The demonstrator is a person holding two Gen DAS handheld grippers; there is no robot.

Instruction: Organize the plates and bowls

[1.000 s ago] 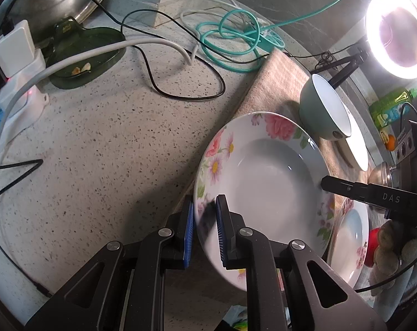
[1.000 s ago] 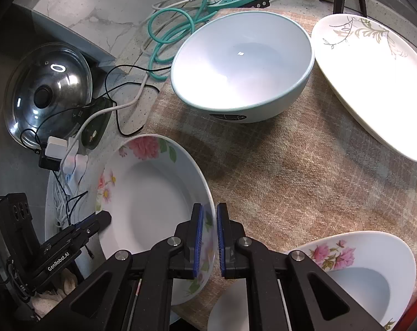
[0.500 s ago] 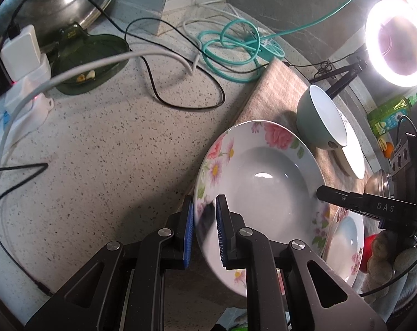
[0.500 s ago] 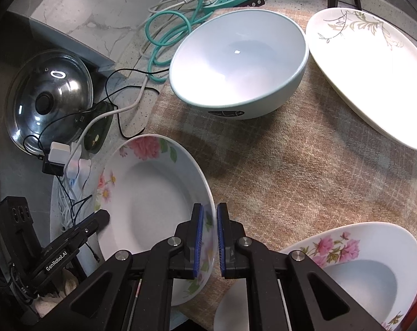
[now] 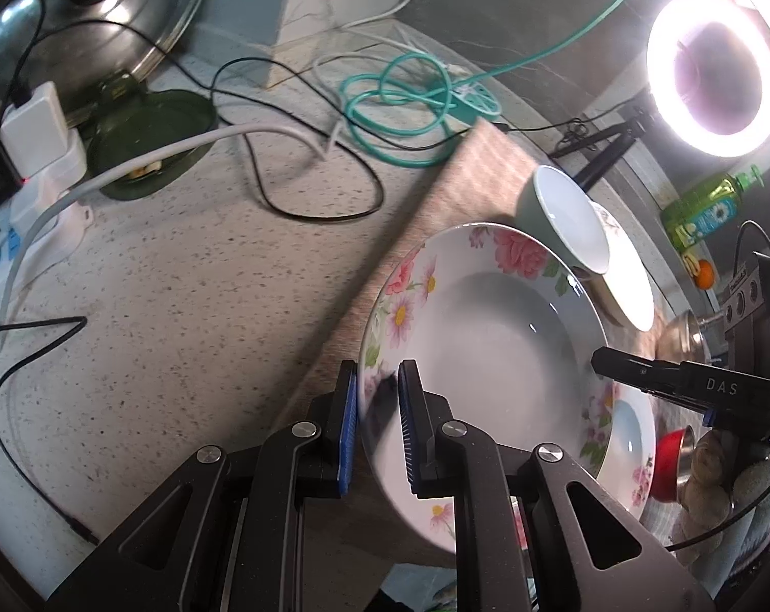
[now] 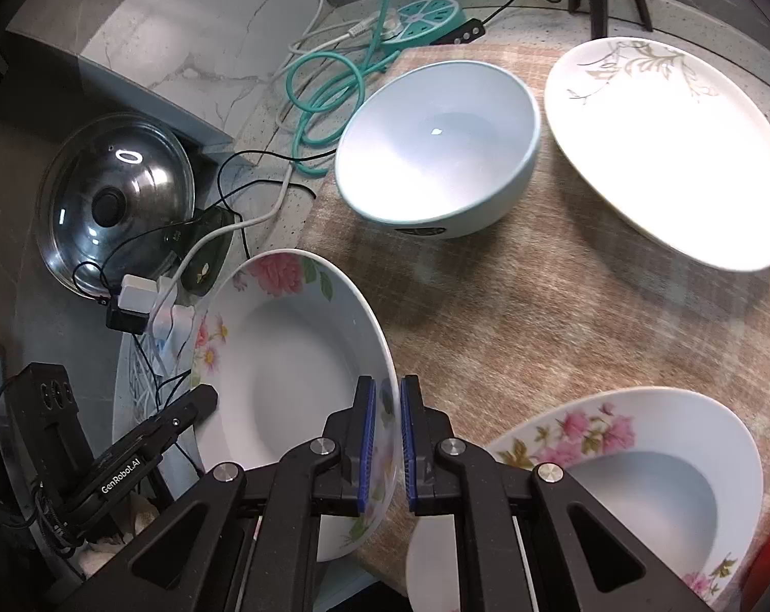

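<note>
A deep floral plate [image 5: 487, 347] [image 6: 293, 372] hangs tilted above the left edge of a checked mat [image 6: 538, 316]. My left gripper [image 5: 377, 398] is shut on its left rim, and my right gripper [image 6: 385, 408] is shut on the opposite rim. Each gripper shows in the other's view, the right gripper [image 5: 601, 357] and the left gripper [image 6: 206, 398]. On the mat rest a pale teal bowl [image 6: 436, 143] [image 5: 563, 219], a white leaf-pattern plate [image 6: 665, 153] and a second floral plate [image 6: 640, 484].
Left of the mat, the speckled counter holds a glass pot lid [image 6: 114, 194], a power strip with plugs [image 6: 140, 301], a dark green dish [image 5: 150, 148] and teal, black and white cables [image 5: 400, 117]. A ring light [image 5: 716, 76] and a green bottle [image 5: 706, 209] stand at the back right.
Both grippers have risen with the floral plate held between them. The bowl, mat and counter look smaller and farther below.
</note>
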